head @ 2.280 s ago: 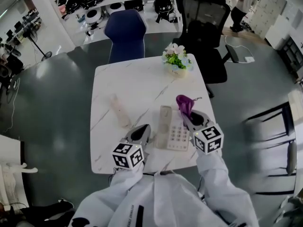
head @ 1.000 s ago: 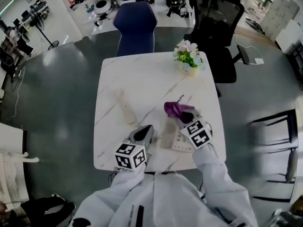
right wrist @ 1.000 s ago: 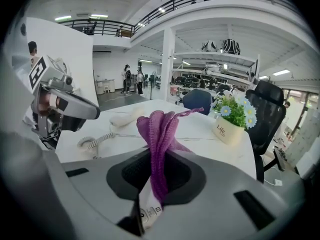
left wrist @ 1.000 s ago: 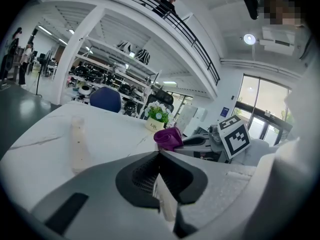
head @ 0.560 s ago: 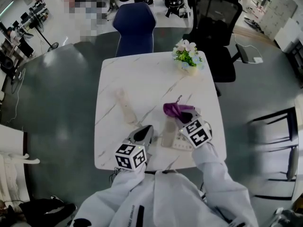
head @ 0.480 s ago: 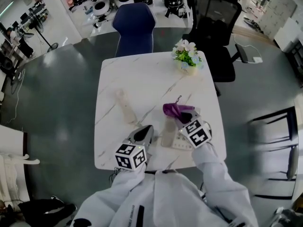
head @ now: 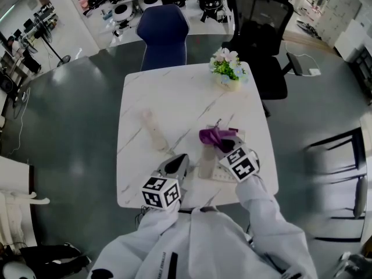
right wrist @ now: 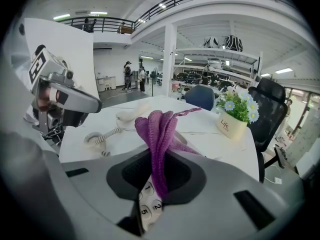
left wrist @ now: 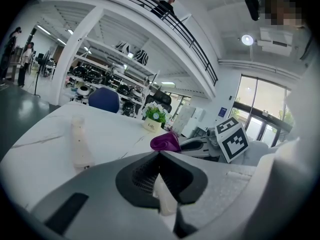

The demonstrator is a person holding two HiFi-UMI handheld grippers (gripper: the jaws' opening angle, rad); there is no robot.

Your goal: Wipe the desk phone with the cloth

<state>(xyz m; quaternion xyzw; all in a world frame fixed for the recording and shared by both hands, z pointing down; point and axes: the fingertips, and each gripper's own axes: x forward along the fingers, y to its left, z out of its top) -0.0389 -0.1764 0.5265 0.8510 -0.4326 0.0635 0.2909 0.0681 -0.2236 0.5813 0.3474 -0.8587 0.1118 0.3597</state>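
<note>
Resting at the table's (head: 174, 97) 4 o'clock corner, the desk phone (head: 214, 168) shows keys 1, 2 and 5 beneath the purple cloth (head: 210, 135), which is pinched in the right gripper (head: 224, 145). The left gripper (head: 176, 161), at the phone's 9 o'clock, has its jaws together and empty. The flower pot (right wrist: 231, 125) at 12 o'clock reads "Life".

The cloth (right wrist: 159, 126) is purple, in a ribbed knit. The phone (right wrist: 145, 204) is cream, its keys white with dark digits, and the handset (head: 154, 132) is cream too. The table (head: 174, 95) is white marble with thin grey veins. At its far right, the flowers (head: 225, 63) are white and pale blue over green leaves. The far chairs are blue (head: 164, 36) and black (head: 261, 22). The left gripper (head: 176, 163) and right gripper (head: 225, 147) are grey; their cubes (head: 160, 192) bear black squares on white.
</note>
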